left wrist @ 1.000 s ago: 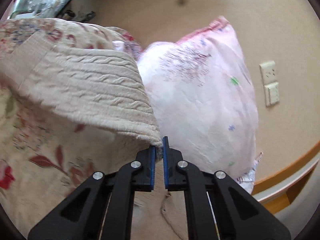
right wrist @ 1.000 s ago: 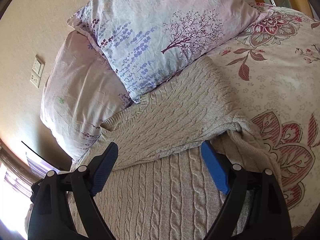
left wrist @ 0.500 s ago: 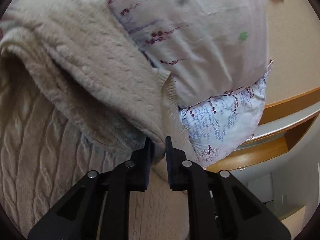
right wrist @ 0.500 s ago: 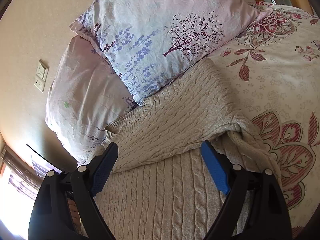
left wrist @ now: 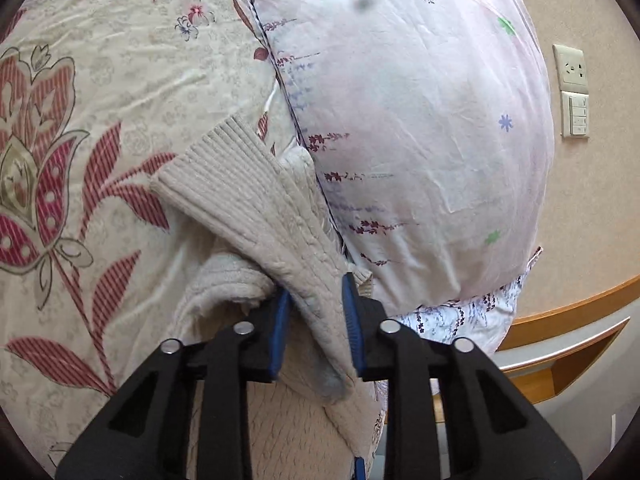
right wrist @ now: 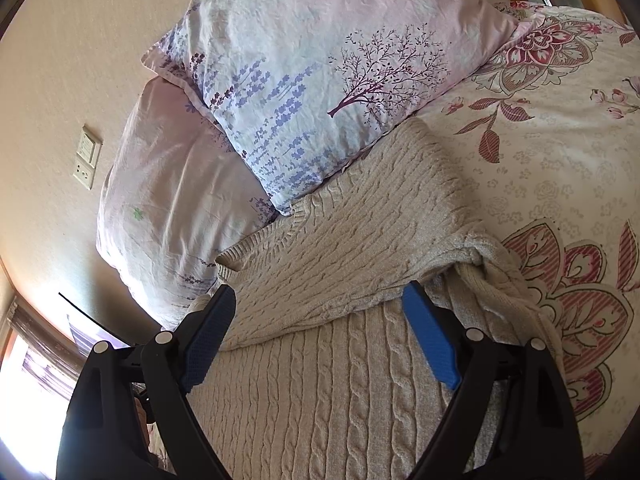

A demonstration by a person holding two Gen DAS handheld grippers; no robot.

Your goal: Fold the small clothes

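Note:
A beige cable-knit sweater [right wrist: 340, 360] lies on the floral bedspread, its top part folded over the body. In the left wrist view a ribbed sleeve [left wrist: 248, 208] of the sweater runs between the fingers of my left gripper [left wrist: 314, 300]. The jaws stand partly open around the fabric, about a sleeve-width apart. My right gripper [right wrist: 316, 320] is wide open just above the folded sweater and holds nothing.
Two pale floral pillows [right wrist: 320, 72] [left wrist: 420, 120] lean against the wall at the head of the bed. The floral bedspread [left wrist: 100, 120] spreads to the left. A wall socket and switch [left wrist: 572, 88] and a wooden bed edge [left wrist: 560, 320] are on the right.
My left gripper has swung over the sweater and its jaws have opened from tightly shut on the sweater's edge to partly open around the sleeve. The right gripper has barely moved.

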